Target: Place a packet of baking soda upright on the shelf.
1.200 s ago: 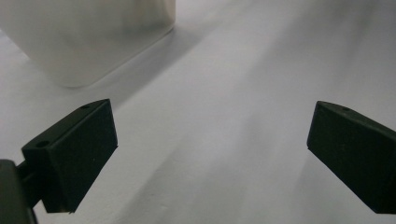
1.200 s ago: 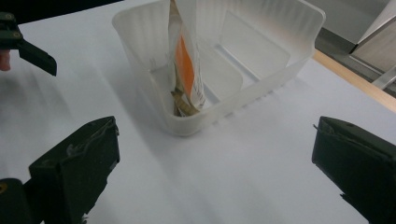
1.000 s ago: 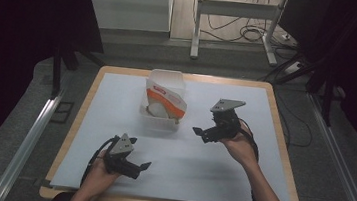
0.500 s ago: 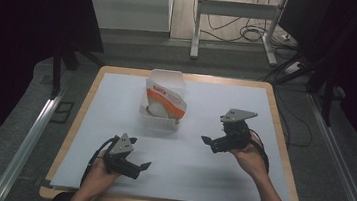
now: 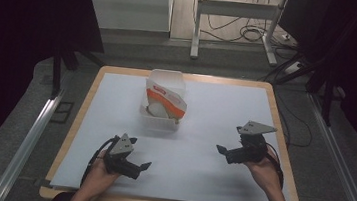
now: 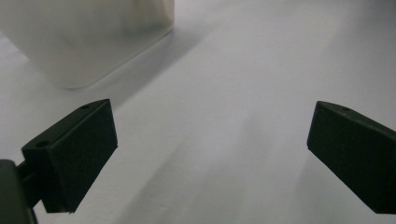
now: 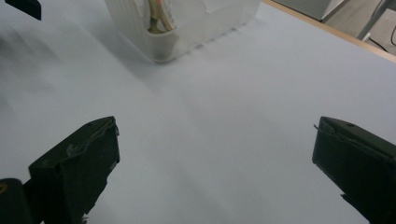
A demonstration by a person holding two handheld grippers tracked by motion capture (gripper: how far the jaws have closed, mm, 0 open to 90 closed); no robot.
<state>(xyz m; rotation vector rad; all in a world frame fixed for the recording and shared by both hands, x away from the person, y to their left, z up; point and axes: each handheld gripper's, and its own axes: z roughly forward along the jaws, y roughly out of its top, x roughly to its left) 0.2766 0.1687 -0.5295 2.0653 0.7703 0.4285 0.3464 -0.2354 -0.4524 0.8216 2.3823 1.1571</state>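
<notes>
1. Right gripper (image 5: 222, 150) held low over the white table cover (image 5: 198, 178), jaws spread wide, nothing between them. Left gripper (image 5: 145, 166) likewise wide and empty, near the front edge.
2. The translucent bin (image 5: 160, 118) stands mid-table, well apart from both grippers; an orange-and-white packet (image 5: 167, 101) stands tilted inside it.
3. I judge the packet sits loosely, so any reach should come from above, jaws kept wide until they straddle its top edge.
4. I'd steady the bin wall with the left gripper; it looks light and may slide.
</notes>
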